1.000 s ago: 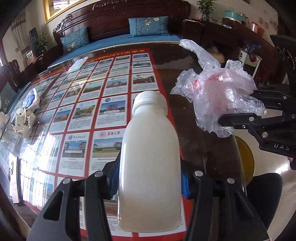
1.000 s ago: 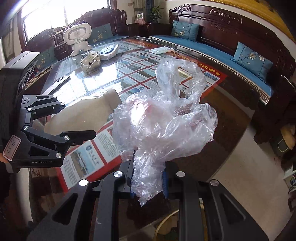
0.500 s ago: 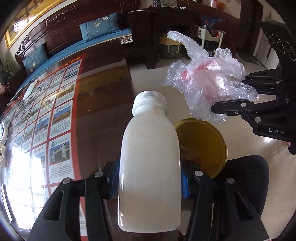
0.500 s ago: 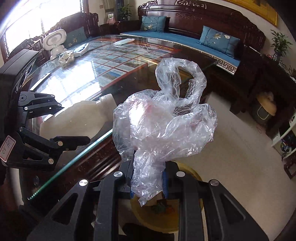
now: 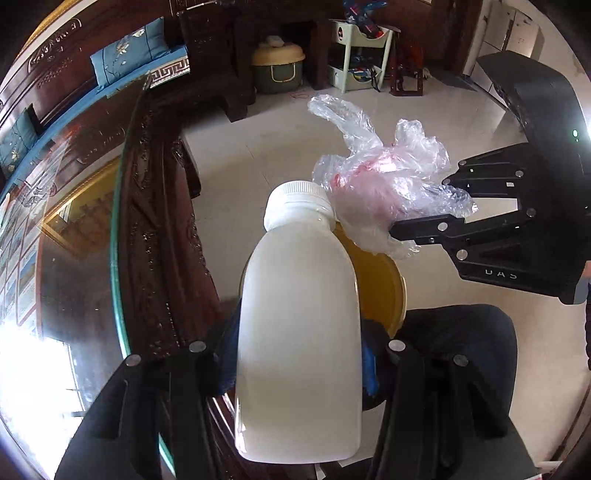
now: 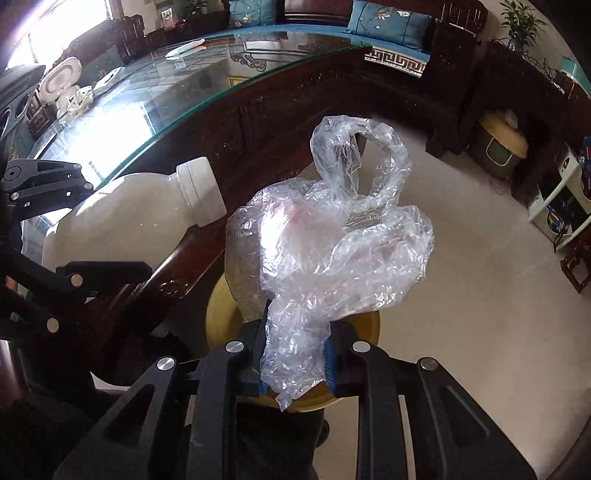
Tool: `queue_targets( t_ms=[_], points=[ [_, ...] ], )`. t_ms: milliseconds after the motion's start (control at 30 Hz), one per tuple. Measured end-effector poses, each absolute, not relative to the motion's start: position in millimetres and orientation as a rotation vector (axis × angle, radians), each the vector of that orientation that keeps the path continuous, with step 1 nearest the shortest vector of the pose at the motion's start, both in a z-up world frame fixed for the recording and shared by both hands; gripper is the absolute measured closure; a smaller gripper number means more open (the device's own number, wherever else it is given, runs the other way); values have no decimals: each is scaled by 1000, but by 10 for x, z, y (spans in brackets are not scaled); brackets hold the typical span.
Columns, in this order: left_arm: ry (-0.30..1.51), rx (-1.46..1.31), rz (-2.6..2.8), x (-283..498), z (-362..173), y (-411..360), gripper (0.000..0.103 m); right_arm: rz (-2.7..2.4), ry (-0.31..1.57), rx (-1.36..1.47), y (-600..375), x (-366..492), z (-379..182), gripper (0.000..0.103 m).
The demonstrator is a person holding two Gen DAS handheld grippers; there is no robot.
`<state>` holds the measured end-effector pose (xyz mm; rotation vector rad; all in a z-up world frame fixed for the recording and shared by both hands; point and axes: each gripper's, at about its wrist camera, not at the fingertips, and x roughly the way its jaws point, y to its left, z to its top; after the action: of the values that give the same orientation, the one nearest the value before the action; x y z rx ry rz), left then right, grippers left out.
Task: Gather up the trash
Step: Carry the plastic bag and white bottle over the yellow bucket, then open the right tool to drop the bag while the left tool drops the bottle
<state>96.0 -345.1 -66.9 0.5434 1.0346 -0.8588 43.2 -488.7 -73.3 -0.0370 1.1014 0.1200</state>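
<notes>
From the left wrist, we saw our left tongs (image 5: 299, 373) clamped on the white bottle (image 5: 299, 325), held above the yellow bin (image 5: 384, 291) on the floor, beside the glass worktop (image 5: 118, 229).

From the right wrist, our right tongs (image 6: 295, 362) pinched the crumpled plastic bag (image 6: 332, 240) over that bin (image 6: 218, 317). Both pieces were gathered and carried; we judged that only dropping them in remained.

Pale tiled floor (image 5: 258, 147) beside a glass-topped carved wooden table (image 6: 155, 92), blue-cushioned bench (image 6: 388, 18) behind.
</notes>
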Motion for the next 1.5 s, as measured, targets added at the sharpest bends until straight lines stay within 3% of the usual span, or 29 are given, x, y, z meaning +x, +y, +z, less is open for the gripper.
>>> queue_targets(
  t_ms=[300, 367, 400, 433, 1500],
  points=[
    [1107, 571, -855, 936, -943, -3581, 52, 135, 1171, -16, -4955, 504, -1057, 77],
    [1121, 568, -852, 948, -981, -3604, 52, 148, 1194, 14, -4981, 550, -1136, 69],
    [1125, 567, -849, 945, -994, -3606, 52, 149, 1203, 22, -4981, 562, -1173, 51],
    [1129, 567, -846, 959, -1006, -3612, 52, 145, 1200, 21, -4995, 572, -1203, 46],
    [1257, 613, -865, 1085, -1553, -4240, 52, 92, 1212, 3, -5368, 345, -1307, 46]
  ],
)
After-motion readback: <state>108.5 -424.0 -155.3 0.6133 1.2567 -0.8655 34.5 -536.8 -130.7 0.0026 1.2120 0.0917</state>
